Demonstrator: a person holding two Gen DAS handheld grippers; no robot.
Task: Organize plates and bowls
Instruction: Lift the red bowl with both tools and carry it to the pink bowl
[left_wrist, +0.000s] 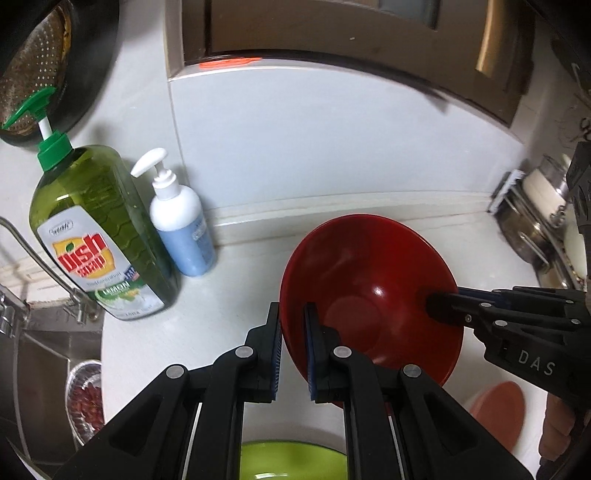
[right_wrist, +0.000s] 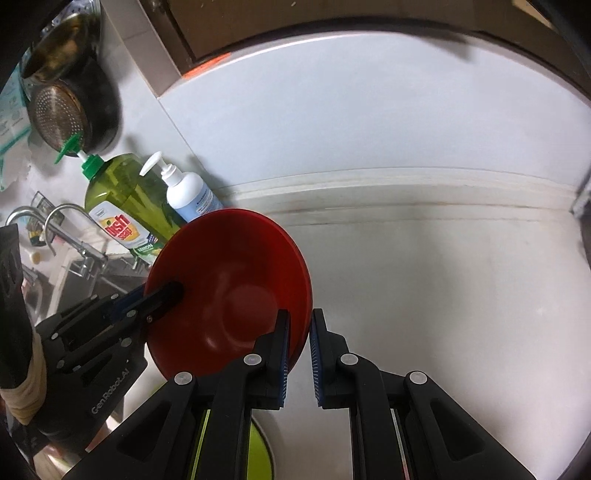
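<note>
While both grippers, left gripper (left_wrist: 292, 350) and right gripper (right_wrist: 298, 360), pinch the red bowl (left_wrist: 369, 291) rim, hold tight; it looks light, hard and slippery.

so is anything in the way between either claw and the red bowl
Nothing visible is. The left claw straddles the red bowl at its left rim, and the right claw straddles the opposite rim, with fingers either side of the bowl wall at both.
</note>
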